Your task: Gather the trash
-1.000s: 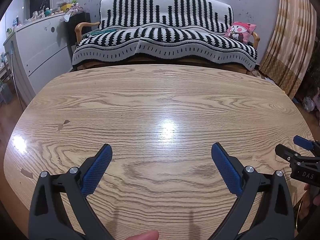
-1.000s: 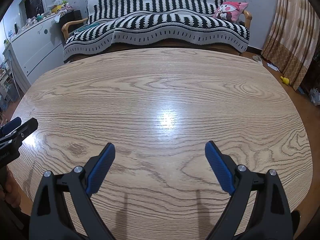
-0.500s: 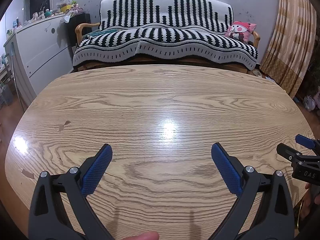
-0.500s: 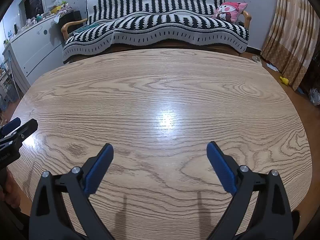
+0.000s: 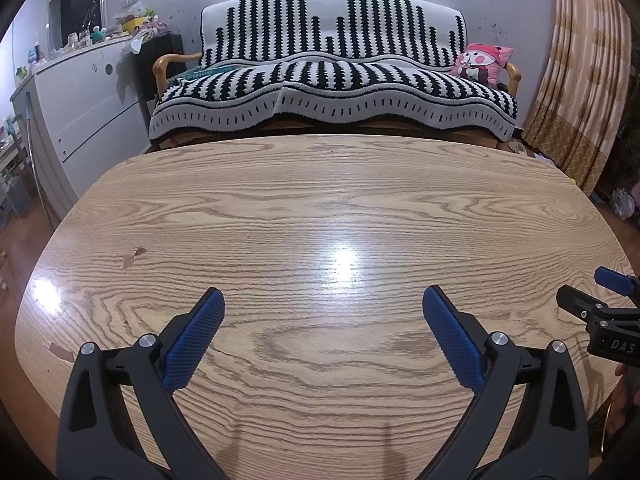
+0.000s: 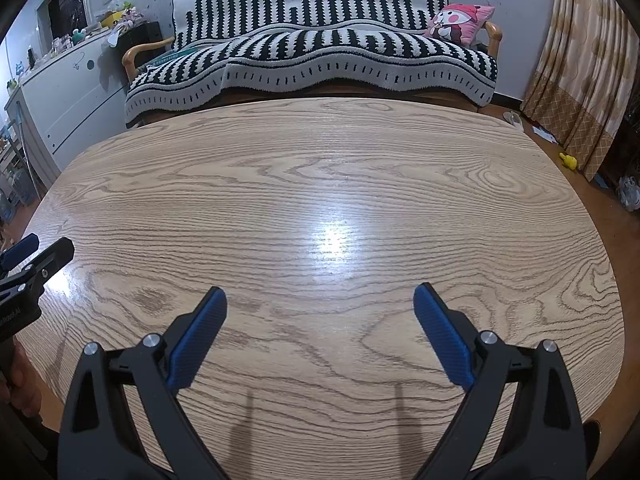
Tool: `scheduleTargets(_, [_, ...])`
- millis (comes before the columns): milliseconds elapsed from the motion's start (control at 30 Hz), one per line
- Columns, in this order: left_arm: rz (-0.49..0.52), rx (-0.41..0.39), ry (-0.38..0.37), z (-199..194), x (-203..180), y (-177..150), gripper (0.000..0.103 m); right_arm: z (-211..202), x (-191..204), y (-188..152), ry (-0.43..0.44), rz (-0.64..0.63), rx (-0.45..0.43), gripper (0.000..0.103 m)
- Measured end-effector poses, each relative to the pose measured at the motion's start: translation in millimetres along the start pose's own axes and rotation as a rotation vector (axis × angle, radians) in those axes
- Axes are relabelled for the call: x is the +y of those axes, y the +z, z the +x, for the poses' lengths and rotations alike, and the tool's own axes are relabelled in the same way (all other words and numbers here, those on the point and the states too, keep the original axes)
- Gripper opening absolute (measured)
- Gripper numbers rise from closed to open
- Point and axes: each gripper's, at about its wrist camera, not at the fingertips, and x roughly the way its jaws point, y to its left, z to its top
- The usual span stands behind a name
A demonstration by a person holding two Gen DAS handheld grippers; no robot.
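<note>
No trash shows in either view. My left gripper (image 5: pixel 323 300) is open and empty, held just above the near part of a wooden oval table (image 5: pixel 320 208). My right gripper (image 6: pixel 320 298) is open and empty too, above the same table (image 6: pixel 320 184). The right gripper also shows at the right edge of the left wrist view (image 5: pixel 600 300). The left gripper shows at the left edge of the right wrist view (image 6: pixel 36 252).
Behind the table stands a sofa with a black and white striped cover (image 5: pixel 332 88) and a pink cushion (image 5: pixel 482 62). A white cabinet (image 5: pixel 88 100) stands at the left, a curtain (image 5: pixel 584 80) at the right. Small items lie on the floor at the right (image 6: pixel 568 160).
Both grippers have barely moved. The right wrist view has shifted very slightly. Both stay open and empty.
</note>
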Motion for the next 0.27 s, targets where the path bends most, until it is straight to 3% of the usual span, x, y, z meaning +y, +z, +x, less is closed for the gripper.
scheduleTargets(267, [-0.004,0.021,-0.008,3.8,1.2,0.6,0.096,-0.1,-0.1,2.1,-0.002,0.004,0.000,0.091])
